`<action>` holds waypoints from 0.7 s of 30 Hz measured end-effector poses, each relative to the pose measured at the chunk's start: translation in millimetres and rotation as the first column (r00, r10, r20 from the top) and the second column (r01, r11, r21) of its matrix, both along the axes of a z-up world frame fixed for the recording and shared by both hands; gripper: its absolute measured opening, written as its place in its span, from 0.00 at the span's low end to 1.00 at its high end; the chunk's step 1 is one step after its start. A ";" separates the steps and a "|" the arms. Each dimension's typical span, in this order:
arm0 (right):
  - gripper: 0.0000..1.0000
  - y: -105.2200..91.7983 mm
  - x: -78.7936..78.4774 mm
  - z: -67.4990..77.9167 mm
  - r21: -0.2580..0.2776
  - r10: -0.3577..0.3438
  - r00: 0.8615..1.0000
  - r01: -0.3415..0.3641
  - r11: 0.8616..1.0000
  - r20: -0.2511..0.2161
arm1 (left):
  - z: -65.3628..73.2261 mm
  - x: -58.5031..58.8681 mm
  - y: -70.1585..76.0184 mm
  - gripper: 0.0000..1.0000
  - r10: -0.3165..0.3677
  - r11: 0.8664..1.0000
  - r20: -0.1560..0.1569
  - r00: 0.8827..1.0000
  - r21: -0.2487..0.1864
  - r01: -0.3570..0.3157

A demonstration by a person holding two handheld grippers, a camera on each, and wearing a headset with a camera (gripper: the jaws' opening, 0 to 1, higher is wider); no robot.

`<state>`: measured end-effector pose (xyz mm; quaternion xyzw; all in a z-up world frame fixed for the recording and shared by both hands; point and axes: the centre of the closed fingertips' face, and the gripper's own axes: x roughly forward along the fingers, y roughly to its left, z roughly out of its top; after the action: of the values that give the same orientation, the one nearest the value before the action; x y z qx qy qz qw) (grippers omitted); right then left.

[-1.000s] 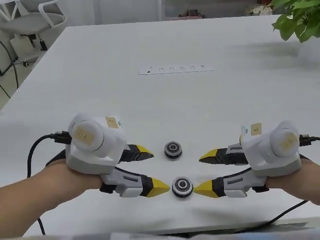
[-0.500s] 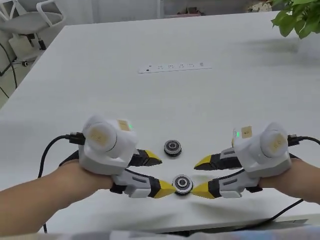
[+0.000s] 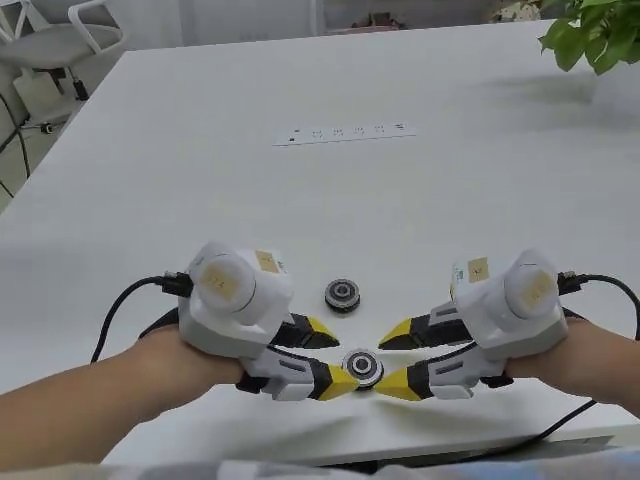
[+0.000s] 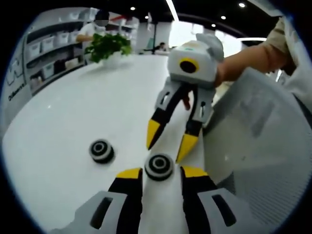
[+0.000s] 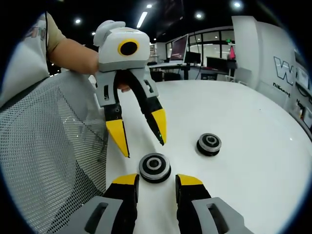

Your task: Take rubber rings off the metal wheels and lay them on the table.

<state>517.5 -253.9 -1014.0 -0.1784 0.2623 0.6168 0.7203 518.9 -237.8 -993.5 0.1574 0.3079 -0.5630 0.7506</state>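
- Rubber ring (image 4: 148, 168) is on the near wheel (image 3: 362, 367), which lies flat on the table (image 3: 450, 180) close to the front edge. The far wheel (image 3: 342, 294) lies just behind it, apart from it, and also carries a ring.
- Left gripper (image 3: 341, 358) and right gripper (image 3: 383, 364) point at the near wheel from opposite sides. Both have the jaws spread apart and hold nothing.
- In each gripper view the near wheel sits just at the yellow tips, between them. Whether a tip already touches it, I cannot tell.
- I judge that the step is to take hold of this wheel. One gripper should close on the metal body to fix it, so that the other can pinch only the black outer ring.
- The wheel is small and probably slides easily on the smooth table. Closing should be slow and centred, otherwise the wheel may slip out or go over the near edge.
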 end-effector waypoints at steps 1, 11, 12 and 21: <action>0.28 -0.1 0.1 -0.5 0.000 -0.001 1.000 0.001 1.000 -0.001 | -0.4 -0.1 -1.6 0.31 -0.002 1.000 -0.002 1.000 -0.001 0.002; 0.27 -0.5 -0.6 -1.8 -0.002 -0.001 1.000 0.001 1.000 -0.004 | -6.6 1.5 -9.8 0.23 -0.005 1.000 0.001 1.000 0.003 0.005; 0.27 -0.4 -0.5 -1.7 -0.002 -0.002 1.000 0.002 1.000 -0.004 | -7.9 1.9 -10.4 0.22 -0.005 1.000 0.004 1.000 0.006 0.005; 0.27 0.2 -0.8 -1.3 0.005 -0.006 1.000 0.006 1.000 -0.006 | -10.1 1.2 -12.6 0.17 -0.041 0.999 0.078 0.996 0.031 0.038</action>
<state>516.7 -253.7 -1015.3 -0.1739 0.2635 0.6161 0.7217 520.1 -250.4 -1003.6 0.1964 0.2834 -0.5666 0.7484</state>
